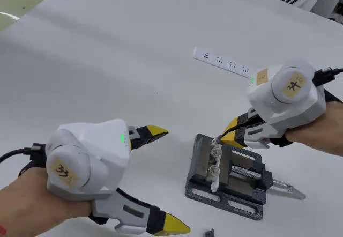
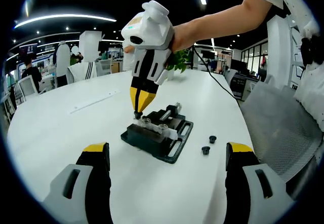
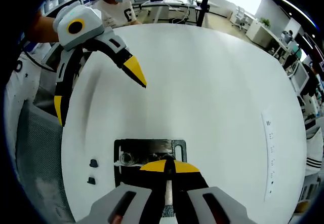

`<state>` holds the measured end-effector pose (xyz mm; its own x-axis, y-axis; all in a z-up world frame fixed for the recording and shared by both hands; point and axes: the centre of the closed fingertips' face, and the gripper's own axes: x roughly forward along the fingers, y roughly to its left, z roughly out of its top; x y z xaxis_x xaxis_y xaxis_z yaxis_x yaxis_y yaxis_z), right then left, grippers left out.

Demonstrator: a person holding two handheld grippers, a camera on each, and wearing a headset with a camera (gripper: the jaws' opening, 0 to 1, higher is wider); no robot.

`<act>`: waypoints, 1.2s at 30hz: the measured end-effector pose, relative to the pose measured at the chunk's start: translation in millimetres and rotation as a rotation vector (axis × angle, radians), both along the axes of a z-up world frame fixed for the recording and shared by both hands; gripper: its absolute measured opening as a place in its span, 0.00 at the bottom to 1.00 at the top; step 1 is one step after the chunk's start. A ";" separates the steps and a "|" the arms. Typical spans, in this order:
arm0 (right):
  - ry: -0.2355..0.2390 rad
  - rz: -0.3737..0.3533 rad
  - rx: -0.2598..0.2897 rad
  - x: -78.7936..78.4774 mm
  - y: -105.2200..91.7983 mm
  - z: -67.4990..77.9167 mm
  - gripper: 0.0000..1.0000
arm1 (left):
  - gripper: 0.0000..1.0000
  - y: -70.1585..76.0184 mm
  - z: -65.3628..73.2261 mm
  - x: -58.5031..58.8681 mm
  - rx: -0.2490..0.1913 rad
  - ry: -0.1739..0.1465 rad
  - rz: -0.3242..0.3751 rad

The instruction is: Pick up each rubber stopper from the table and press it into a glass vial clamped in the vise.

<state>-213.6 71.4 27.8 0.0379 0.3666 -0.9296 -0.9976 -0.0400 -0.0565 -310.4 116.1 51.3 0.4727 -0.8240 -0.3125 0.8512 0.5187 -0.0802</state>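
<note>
right tongs [image 2: 137,107] angled down, pinching stopper [image 2: 136,115] over vise [image 2: 169,142]; left tongs [image 1: 170,180] agape.

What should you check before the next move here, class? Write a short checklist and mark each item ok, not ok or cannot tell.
1. Vials held in the vise: ok.
2. Right tongs shut, tips at the end vial: ok.
3. Stopper gripped in the right tongs: cannot tell.
4. Left tongs open, apart from the vise: ok.
5. Spare stoppers on the table beside the vise: ok, two.
</note>
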 end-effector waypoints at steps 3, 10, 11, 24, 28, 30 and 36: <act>0.004 -0.005 0.004 -0.2 -0.6 0.2 0.00 | 0.95 -0.4 0.3 -0.1 0.000 0.000 0.001; 0.041 -0.032 0.015 -1.9 -0.4 0.8 0.01 | 0.95 1.0 0.4 -0.1 -0.001 0.002 0.003; 0.044 -0.032 0.016 -2.3 -0.3 0.9 0.02 | 0.95 0.8 0.8 0.0 -0.001 0.001 0.003; 0.010 -0.019 0.008 -0.8 1.1 1.1 0.00 | 0.94 0.8 -0.5 2.0 -0.006 0.004 0.005; 0.004 -0.014 0.001 -0.6 0.6 0.6 0.00 | 0.94 -0.1 -0.6 2.6 -0.005 0.003 0.003; 0.004 -0.005 -0.007 -0.5 0.9 0.4 0.00 | 0.94 -0.7 0.0 2.7 -0.005 0.002 0.003; 0.016 -0.004 -0.026 0.2 0.1 0.2 0.00 | 0.94 -1.6 -0.2 2.2 -0.007 0.004 0.001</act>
